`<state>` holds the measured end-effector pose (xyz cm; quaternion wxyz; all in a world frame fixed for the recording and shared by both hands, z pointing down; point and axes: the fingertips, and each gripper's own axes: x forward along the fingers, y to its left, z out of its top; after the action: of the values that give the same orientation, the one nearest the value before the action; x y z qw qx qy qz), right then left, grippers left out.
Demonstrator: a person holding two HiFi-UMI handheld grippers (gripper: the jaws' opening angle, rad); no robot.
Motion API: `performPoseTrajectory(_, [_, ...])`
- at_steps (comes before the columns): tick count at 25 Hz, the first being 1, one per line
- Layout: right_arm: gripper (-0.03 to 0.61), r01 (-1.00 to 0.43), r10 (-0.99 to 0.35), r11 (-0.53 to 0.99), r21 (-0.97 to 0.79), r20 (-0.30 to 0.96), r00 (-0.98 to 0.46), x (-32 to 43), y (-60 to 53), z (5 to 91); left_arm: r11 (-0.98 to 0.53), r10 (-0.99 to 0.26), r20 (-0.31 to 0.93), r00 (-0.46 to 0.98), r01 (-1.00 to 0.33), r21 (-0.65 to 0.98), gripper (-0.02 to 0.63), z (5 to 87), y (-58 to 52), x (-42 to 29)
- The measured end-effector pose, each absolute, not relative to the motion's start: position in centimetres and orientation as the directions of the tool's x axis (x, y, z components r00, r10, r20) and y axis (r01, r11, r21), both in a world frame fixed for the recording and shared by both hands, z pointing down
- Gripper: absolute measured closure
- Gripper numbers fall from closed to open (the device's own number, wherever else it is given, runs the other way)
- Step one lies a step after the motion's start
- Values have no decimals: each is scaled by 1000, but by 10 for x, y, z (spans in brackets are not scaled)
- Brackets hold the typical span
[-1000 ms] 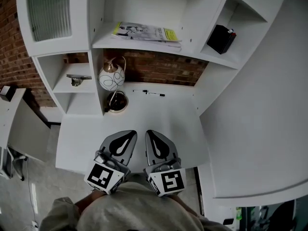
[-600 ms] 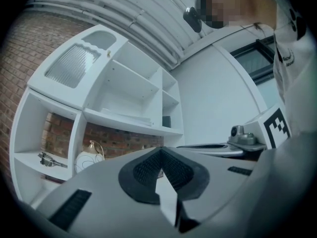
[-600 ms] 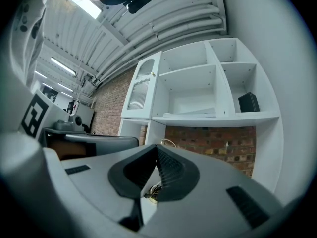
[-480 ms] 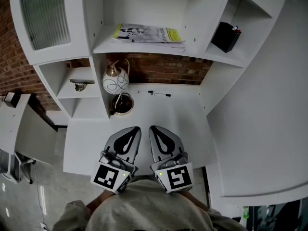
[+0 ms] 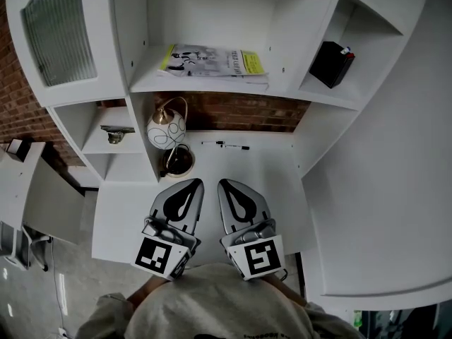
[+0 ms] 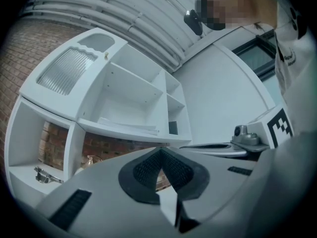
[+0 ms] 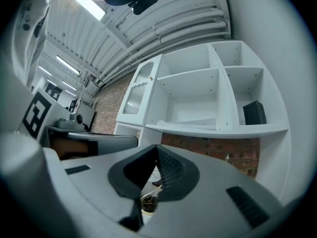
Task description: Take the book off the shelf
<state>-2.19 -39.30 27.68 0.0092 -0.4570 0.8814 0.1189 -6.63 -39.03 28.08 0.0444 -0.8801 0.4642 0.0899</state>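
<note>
left claw (image 5: 192,183): clenched, empty, well below the book (image 5: 212,62) | right claw (image 5: 224,184): clenched, empty, also well below the book | worktop (image 5: 279,189): one level under the book | book: flat on the shelf (image 5: 282,89), untouched | pen (image 5: 226,145): below the book | black box (image 5: 332,63), perhaps a battery: right of the book, next compartment

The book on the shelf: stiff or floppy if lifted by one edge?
The book looks magazine-thin, so it would likely sag if pinched at one edge. Lying flat on the shelf, it probably slides easily and weighs little.
</note>
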Motion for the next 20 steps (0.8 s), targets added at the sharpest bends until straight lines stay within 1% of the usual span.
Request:
performPoseTrajectory(5, [561,-803,-795,554,221,-147,-589,-18,-405,271,-558,-814,-179,552,-829,-17,603,281,-401,-64])
performPoseTrajectory(13, [561,-806,-792,542,239,-173,-585,-14,-423,261,-557,-803,-238,546,-830,-27,604,262,-423,-65])
performPoseTrajectory(20, [561,-811,-797,533,241,-179,-577,-11,-444,254,-541,-801,-263,537,-839,-65,604,249,-441,-72])
